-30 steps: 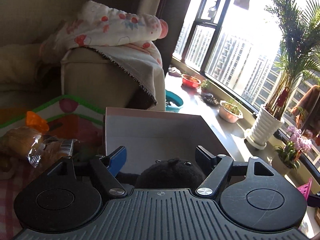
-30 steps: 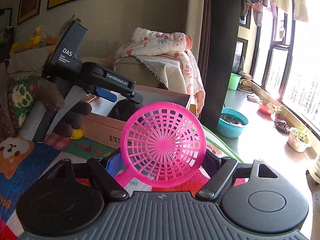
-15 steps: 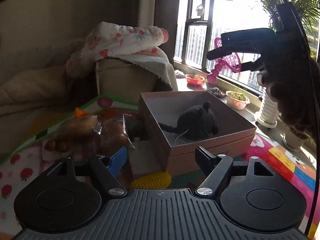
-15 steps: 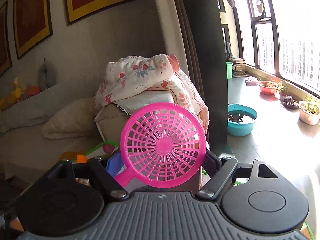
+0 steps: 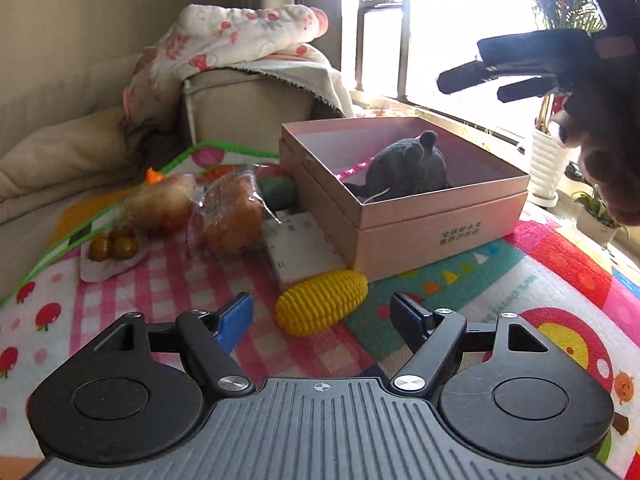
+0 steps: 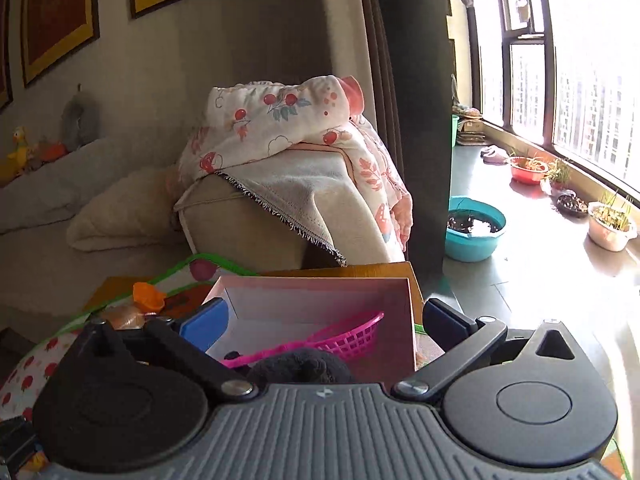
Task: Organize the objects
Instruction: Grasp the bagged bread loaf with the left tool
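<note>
Hovering over pink box (image 6: 316, 300), right gripper (image 6: 320, 320) just opened, empty, pink strainer (image 6: 344, 338) inside by plush mouse (image 5: 404, 168); left gripper (image 5: 322, 316) open, empty, risks nudging corn (image 5: 322, 300) at 12 o'clock

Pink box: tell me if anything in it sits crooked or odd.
The pink strainer lies tilted in the pink box, its handle propped over the dark plush toy instead of lying flat. Nothing looks spilled or damaged.
</note>
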Demonstrator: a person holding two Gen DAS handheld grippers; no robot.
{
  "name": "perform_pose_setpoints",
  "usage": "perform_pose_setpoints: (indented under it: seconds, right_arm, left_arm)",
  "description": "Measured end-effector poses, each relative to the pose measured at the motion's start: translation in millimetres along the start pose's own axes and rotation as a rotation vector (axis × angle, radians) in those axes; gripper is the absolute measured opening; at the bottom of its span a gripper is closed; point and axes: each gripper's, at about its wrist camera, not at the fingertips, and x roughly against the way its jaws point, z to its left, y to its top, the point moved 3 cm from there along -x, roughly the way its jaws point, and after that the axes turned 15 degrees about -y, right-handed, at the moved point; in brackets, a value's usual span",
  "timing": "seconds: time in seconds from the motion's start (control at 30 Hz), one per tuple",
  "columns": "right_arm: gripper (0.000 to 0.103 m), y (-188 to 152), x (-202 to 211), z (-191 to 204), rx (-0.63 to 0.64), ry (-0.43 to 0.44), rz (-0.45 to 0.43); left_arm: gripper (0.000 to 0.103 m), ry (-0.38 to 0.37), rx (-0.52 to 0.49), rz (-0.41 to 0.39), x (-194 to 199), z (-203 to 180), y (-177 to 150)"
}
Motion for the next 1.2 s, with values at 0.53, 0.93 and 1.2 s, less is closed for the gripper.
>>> perform_pose_setpoints:
  seconds: [0.53, 0.93, 1.2]
  right_arm:
    - [0.103, -118, 54, 30, 0.246, 0.061, 0.002]
    - [0.103, -133, 60, 45, 0.268, 0.142, 0.061]
    - [0.103, -120, 50, 87, 0.302, 0.227, 0.1]
  left_arm:
    - [0.079, 0.115, 0.364, -0.104, -28, 92, 75]
    - [0.06, 0.097, 0.441, -0.027, -66, 110, 61]
    - [0.057, 0.051, 0.483, -0.133, 31, 79, 16]
